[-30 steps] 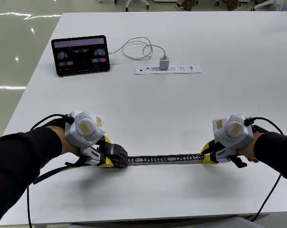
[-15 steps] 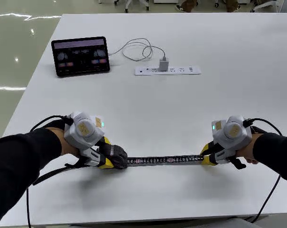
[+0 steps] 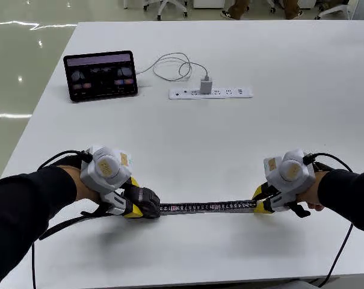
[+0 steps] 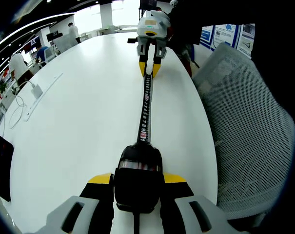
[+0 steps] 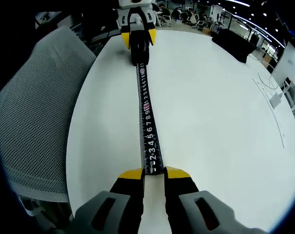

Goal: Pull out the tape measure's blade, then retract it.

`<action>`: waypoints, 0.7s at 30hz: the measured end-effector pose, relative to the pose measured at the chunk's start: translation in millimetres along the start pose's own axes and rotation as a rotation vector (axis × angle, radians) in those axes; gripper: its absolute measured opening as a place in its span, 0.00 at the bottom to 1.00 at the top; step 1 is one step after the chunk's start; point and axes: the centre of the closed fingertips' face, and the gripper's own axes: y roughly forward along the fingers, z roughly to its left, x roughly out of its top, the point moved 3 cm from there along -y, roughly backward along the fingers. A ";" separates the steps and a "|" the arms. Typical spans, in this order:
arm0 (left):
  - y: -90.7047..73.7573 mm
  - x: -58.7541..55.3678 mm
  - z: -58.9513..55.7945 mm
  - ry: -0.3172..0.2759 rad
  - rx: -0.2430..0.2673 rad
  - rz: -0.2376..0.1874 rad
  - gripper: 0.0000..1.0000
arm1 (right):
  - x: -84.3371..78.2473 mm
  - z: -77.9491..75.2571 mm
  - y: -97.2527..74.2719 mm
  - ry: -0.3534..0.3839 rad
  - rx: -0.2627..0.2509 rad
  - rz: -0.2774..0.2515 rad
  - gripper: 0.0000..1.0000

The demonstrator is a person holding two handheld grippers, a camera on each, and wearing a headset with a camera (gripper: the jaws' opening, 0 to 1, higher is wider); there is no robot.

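- The tape measure [image 3: 144, 200] has a black case, clamped between the yellow-tipped jaws of the left gripper [image 4: 137, 179] and resting on the white bench [image 3: 230, 138].
- Its blade [image 3: 207, 206] is pulled out and runs straight from the mouth of the case, ahead of the left gripper, across to the right gripper [image 3: 259, 201]. It lies low along the bench, numbers facing up.
- The right gripper is closed on the free end of the blade. In the right gripper view the tip sits between the two yellow jaw tips, and the black strip leads away to the case at the far end.
- The two grippers face each other along the near edge of the bench, well apart, joined by the blade.
- A hand in a dark sleeve holds each gripper, and black cables trail back from both.
- Far beyond the left gripper a tablet [image 3: 100, 75] stands with its screen lit.
- Beside the tablet, beyond the gap between the grippers, lies a white power strip [image 3: 210, 93] with a charger [image 3: 206, 85] plugged in and a looped cable [image 3: 169, 65].
- A grey mesh chair [image 4: 245, 131] stands just off the bench's near edge.
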 end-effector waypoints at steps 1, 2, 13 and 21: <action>-0.2 0.1 -0.1 0.003 -0.005 0.004 0.33 | -3.1 -2.2 -0.3 -0.016 -0.009 0.034 0.11; -0.4 0.1 0.2 0.006 -0.004 0.007 0.33 | -0.4 -1.5 0.3 -0.013 -0.002 0.021 0.11; -3.6 -6.9 14.0 -0.042 0.059 0.034 0.51 | 12.2 -0.9 -0.2 -0.036 0.014 0.027 0.18; -5.6 -10.1 9.1 -0.068 0.052 0.036 0.70 | 7.4 1.3 0.8 -0.001 0.021 0.050 0.28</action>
